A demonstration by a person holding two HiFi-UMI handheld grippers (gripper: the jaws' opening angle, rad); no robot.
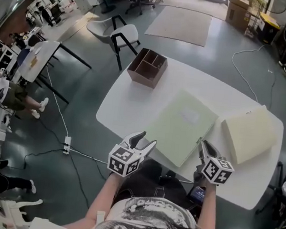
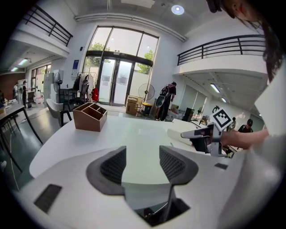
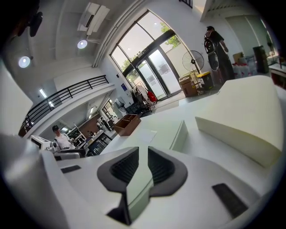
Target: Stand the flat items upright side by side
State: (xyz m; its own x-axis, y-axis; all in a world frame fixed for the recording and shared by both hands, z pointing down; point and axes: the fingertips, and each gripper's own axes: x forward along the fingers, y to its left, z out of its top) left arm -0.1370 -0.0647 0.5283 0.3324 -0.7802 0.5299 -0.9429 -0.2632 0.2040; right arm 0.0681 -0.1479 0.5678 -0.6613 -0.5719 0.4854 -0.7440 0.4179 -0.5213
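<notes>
A pale green flat folder point(image 1: 182, 125) lies flat in the middle of the white table point(image 1: 124, 104). Right of it lies a thicker cream item point(image 1: 249, 132), one end raised. My left gripper point(image 1: 145, 139) is at the folder's near left edge. Its jaws stand wide apart, with the folder's edge point(image 2: 143, 147) between them and untouched. My right gripper point(image 1: 205, 145) is at the folder's near right corner. Its jaws are only narrowly apart, the folder's corner point(image 3: 138, 179) runs between them, and the pads do not seem to press on it.
A brown wooden organiser point(image 1: 147, 66) with compartments stands at the table's far left. Beyond the table are a white chair point(image 1: 115, 33), a rug point(image 1: 179, 24) and cables on the floor point(image 1: 64, 144). People stand and sit in the background.
</notes>
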